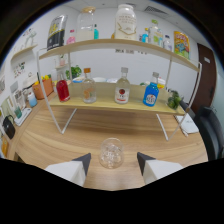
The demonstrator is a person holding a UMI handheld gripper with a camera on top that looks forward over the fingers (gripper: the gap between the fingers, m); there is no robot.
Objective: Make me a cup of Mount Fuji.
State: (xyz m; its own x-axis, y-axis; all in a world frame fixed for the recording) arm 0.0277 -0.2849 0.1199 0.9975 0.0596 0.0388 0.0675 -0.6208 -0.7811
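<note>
A clear glass cup [111,152] stands upright on the wooden table [75,140], between and just ahead of my fingertips with a gap at each side. My gripper [113,162] is open. Beyond the cup, on the lower shelf [107,104], stand a red bottle [62,89], a clear bottle with an orange label [88,88], a bottle with a red-and-white label [122,88] and a blue bottle [151,92].
A white-framed two-tier wooden rack [165,127] spans the back of the table. Its upper shelf [120,44] carries a dark carton [56,32], a large pale jar [126,22] and other bottles. An orange pot [40,90] sits at the left, a plant [174,99] at the right.
</note>
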